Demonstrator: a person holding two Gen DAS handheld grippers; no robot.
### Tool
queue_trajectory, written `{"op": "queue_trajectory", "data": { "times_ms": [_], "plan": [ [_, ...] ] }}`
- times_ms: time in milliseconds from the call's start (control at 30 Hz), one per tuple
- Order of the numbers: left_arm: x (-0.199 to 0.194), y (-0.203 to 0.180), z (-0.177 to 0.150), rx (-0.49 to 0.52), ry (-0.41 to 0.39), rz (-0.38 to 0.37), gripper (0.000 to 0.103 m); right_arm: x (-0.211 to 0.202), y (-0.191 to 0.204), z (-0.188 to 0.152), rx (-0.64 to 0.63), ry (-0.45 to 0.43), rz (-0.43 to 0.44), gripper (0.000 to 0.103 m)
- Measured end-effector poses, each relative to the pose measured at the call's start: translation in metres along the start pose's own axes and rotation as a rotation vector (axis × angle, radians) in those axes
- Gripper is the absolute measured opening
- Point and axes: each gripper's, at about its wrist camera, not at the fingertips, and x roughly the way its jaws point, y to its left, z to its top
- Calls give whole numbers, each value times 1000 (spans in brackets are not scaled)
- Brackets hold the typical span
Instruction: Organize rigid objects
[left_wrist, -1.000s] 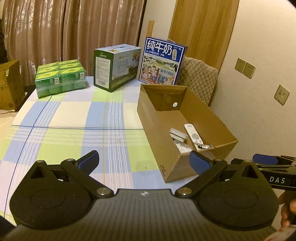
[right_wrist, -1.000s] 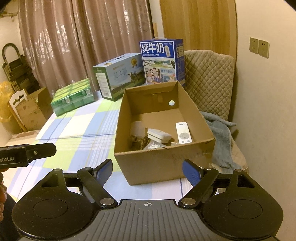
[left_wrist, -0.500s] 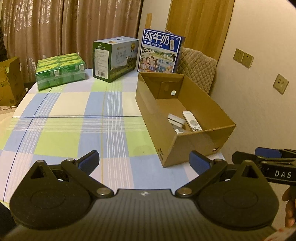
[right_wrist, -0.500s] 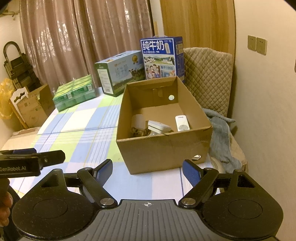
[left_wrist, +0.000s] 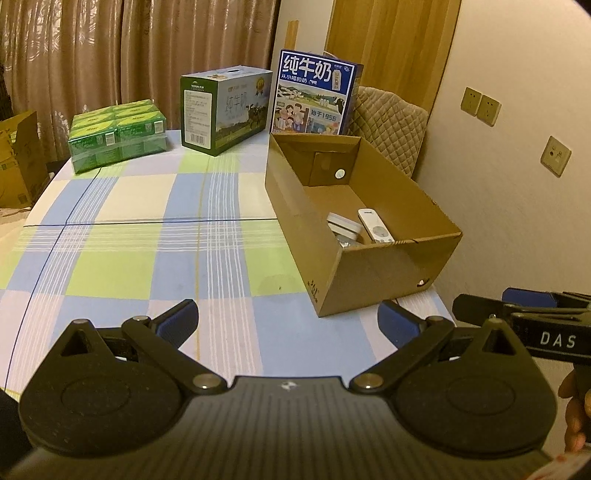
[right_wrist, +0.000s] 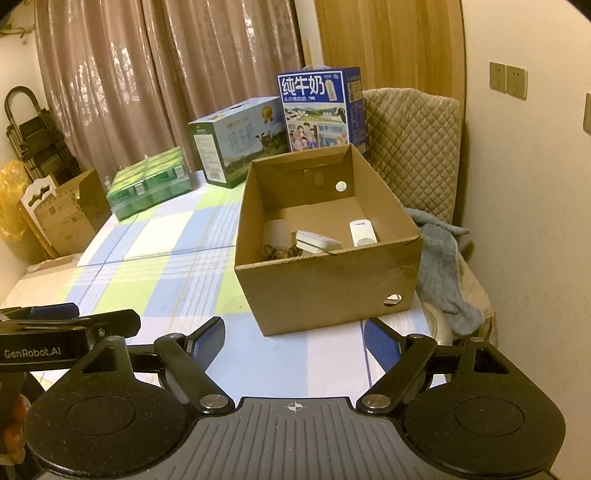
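An open cardboard box stands on the right side of the checked table. Inside it lie a white remote, a white flat device, a pale cup and some dark small items. My left gripper is open and empty, held above the table's near edge, left of the box. My right gripper is open and empty, in front of the box. Each gripper shows at the side of the other's view.
At the table's far end stand a green shrink-wrapped pack, a green milk carton box and a blue milk box. A quilted chair with a grey cloth is to the right. Wall close on the right.
Both grippers have pulled back from the box and risen a little; the box looks smaller and farther. Both stay open and empty.
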Motion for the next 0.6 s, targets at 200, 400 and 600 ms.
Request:
{"op": "queue_trajectory", "data": {
  "times_ms": [200, 400, 600],
  "plan": [
    [-5, 3, -2, -5, -16, 2, 102, -6, 3, -1, -8, -4, 0, 80],
    [-9, 3, -3, 1, -26, 1, 102, -11, 9, -3, -25, -14, -8, 80],
    [-15, 3, -4, 4, -37, -2, 102, -15, 11, -3, -38, -20, -19, 80]
  ]
}}
